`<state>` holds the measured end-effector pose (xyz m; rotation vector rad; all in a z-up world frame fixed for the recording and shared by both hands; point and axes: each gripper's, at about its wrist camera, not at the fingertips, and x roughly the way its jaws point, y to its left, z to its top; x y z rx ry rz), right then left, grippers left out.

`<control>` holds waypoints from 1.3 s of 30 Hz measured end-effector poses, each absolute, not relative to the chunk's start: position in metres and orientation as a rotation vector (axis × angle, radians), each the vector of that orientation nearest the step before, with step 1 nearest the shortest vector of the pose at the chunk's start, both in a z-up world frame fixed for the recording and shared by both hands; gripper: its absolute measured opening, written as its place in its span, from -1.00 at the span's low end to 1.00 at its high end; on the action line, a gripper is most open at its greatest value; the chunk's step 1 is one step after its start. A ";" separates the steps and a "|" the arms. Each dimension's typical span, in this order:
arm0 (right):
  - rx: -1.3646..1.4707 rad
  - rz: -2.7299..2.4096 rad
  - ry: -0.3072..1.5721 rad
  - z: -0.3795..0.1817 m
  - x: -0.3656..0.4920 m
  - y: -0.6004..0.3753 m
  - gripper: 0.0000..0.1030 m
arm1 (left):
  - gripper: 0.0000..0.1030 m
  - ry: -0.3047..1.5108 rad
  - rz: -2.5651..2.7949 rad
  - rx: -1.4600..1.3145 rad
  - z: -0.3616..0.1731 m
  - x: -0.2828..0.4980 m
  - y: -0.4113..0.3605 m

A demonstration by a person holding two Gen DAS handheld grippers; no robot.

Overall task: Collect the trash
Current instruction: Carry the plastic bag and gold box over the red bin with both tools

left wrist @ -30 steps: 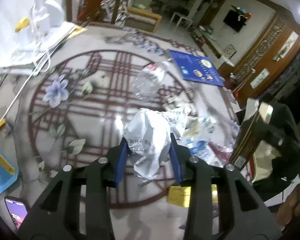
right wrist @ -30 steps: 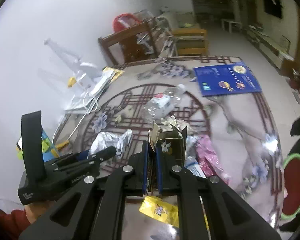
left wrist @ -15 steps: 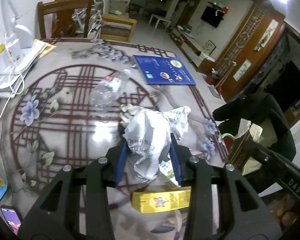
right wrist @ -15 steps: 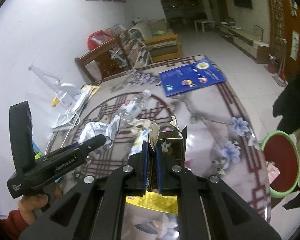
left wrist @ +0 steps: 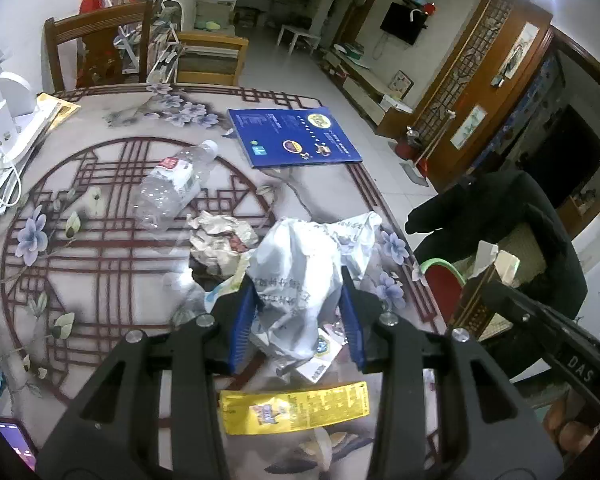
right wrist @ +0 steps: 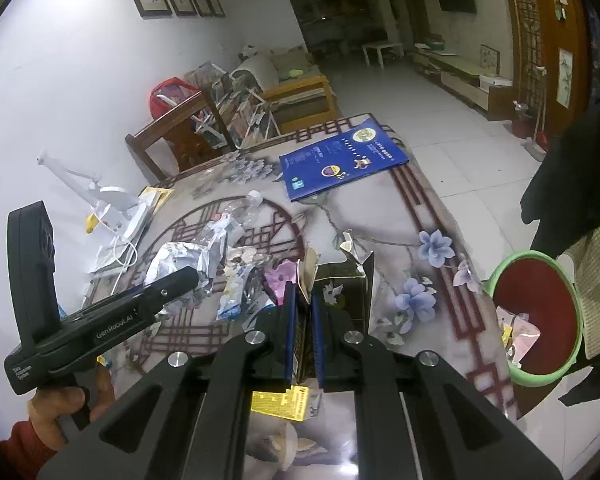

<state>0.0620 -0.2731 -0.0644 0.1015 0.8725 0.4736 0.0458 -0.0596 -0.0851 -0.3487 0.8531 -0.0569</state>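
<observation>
Above the table (left wrist: 100,248), left hand-held gripper (left wrist: 298,312) clamping crumpled bag (left wrist: 296,280) (right (right wrist: 305,320) pinching carton (right wrist: 340,288)).

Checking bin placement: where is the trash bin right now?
In the right wrist view the green-rimmed red bin sits at the far right, just off the table edge, beside the black-draped chair.

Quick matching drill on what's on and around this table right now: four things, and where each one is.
1 crumpled white bag
2 dark carton
3 clear bottle
4 yellow wrapper

a lying on its side on the table
b clamped in the right gripper
c flat at the table's near edge
d clamped in the left gripper

Pairs: 1-d, 2-b, 3-a, 4-c
</observation>
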 end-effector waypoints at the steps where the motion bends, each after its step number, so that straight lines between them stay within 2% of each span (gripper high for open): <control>1: 0.103 0.472 0.872 -0.065 0.064 -0.275 -0.85 | -0.27 0.854 -0.058 -0.348 -0.085 0.047 -0.062; 39: 0.150 0.438 0.900 -0.078 0.106 -0.366 -0.85 | -0.27 0.893 -0.092 -0.295 -0.089 0.096 -0.160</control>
